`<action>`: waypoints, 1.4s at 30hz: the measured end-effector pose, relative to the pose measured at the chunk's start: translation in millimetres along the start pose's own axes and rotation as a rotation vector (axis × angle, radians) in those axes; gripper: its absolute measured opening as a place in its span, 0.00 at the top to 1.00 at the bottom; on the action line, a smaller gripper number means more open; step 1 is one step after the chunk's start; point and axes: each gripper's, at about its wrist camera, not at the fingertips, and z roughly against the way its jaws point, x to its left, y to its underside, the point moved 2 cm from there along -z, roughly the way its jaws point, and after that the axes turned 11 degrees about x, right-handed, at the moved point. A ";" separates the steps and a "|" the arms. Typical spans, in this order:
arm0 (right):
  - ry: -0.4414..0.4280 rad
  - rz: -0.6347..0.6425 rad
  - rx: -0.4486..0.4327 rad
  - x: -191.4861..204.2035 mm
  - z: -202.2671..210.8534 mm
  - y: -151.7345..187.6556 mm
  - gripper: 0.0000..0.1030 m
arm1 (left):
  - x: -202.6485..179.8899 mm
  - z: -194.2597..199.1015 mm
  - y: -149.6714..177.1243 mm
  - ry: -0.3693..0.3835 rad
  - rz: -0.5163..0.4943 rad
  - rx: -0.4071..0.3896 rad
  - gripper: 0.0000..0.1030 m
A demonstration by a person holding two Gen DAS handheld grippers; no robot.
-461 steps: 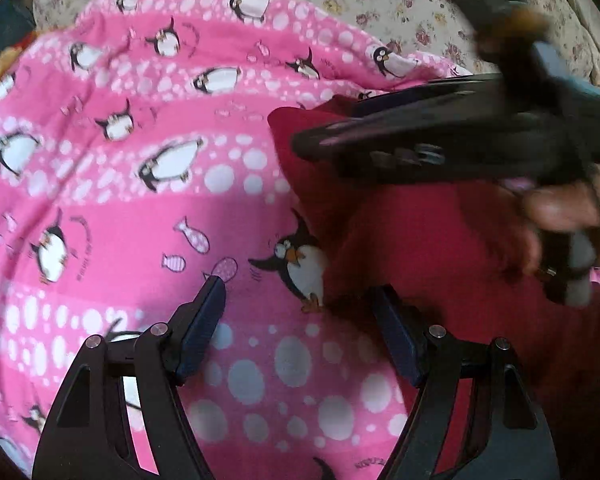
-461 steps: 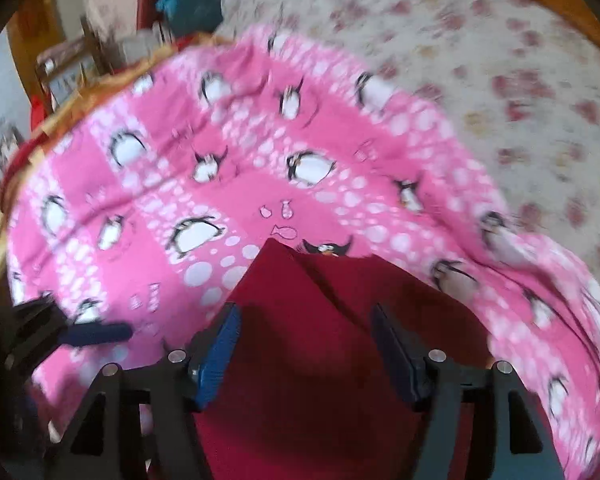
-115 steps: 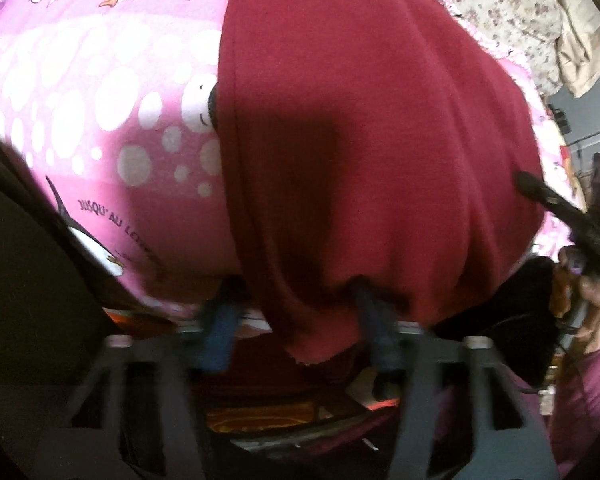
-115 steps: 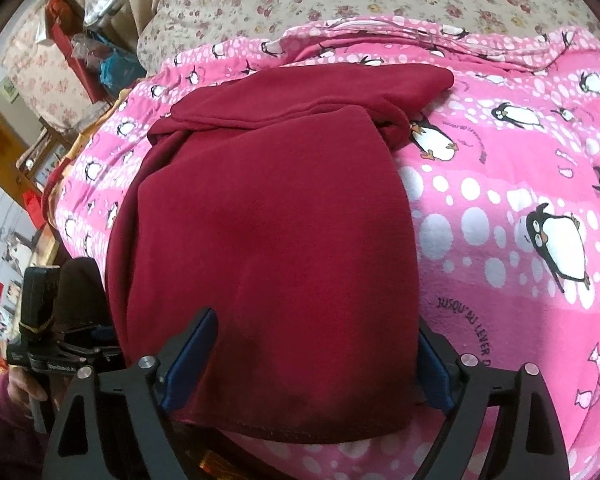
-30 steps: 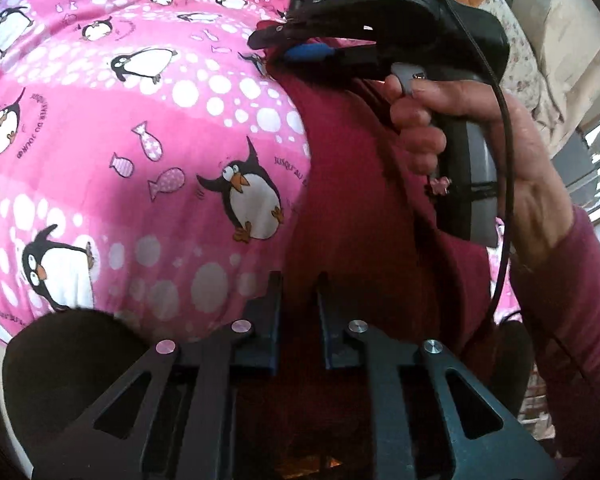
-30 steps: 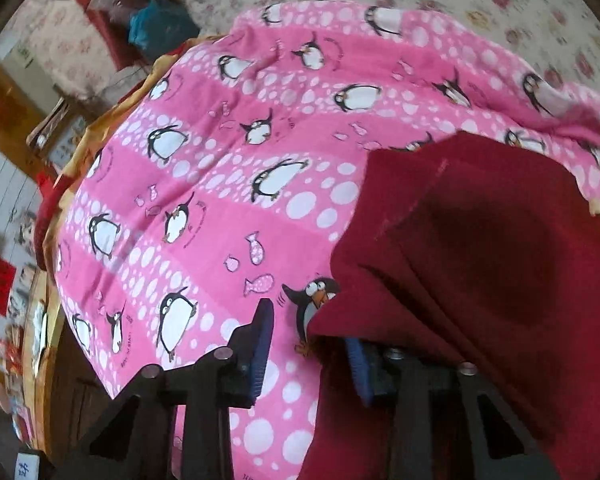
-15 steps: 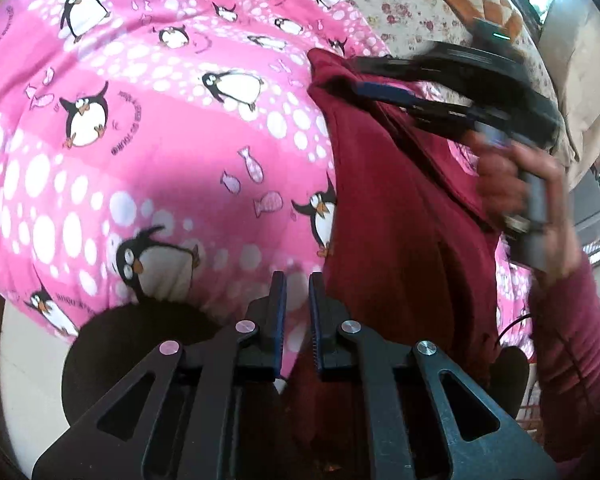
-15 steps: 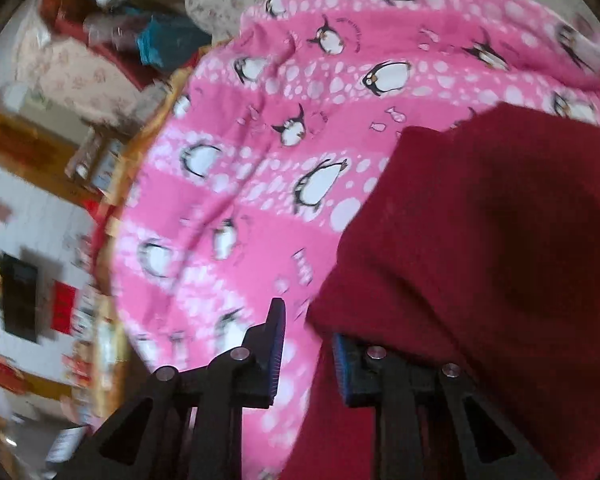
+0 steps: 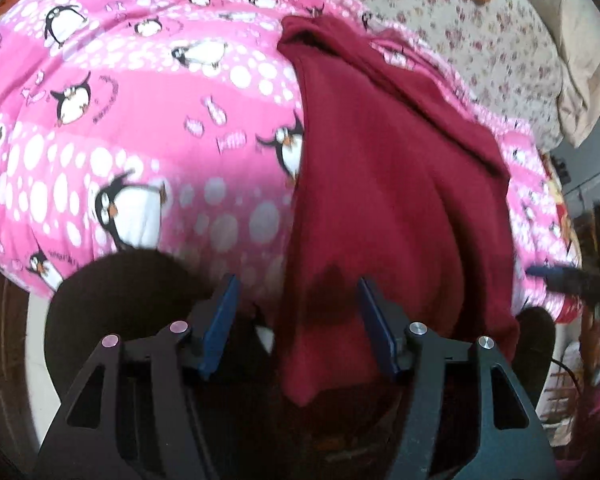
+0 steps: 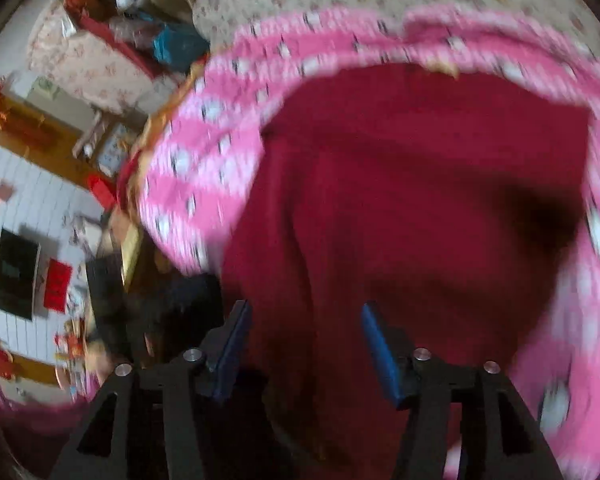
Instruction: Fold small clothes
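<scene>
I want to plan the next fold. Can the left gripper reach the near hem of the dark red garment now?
Probably yes: the left gripper, jaws opening, already has the dark red garment hem between its pads, unobstructed.

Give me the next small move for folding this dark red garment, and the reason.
Probably close both grippers on the near hem of the dark red garment again. The left gripper and right gripper are opening, pads off the cloth, and the garment's near end hangs over the pink blanket's edge.
</scene>
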 end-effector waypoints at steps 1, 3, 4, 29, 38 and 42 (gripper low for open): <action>0.018 0.004 0.014 -3.2 -2.2 17.9 0.42 | 0.2 -3.0 1.7 -0.004 -0.001 0.011 0.41; 0.050 -0.003 0.041 -11.7 -4.7 56.2 0.42 | -3.8 -10.3 9.5 -0.030 -0.013 0.037 0.40; 0.069 -0.010 0.043 -15.8 -4.3 67.8 0.40 | -6.1 -14.8 12.5 -0.041 -0.023 0.050 0.40; 0.012 -0.165 0.099 -41.1 -86.7 91.5 0.23 | -8.1 -66.7 26.5 -0.099 -0.047 0.172 0.40; -0.001 -0.067 0.068 -22.4 -87.7 97.3 0.84 | -11.4 -60.6 25.2 -0.004 -0.091 0.159 0.94; -0.058 -0.016 -0.055 -11.2 -53.5 89.7 0.87 | -15.5 -17.2 26.6 0.067 -0.111 0.050 0.94</action>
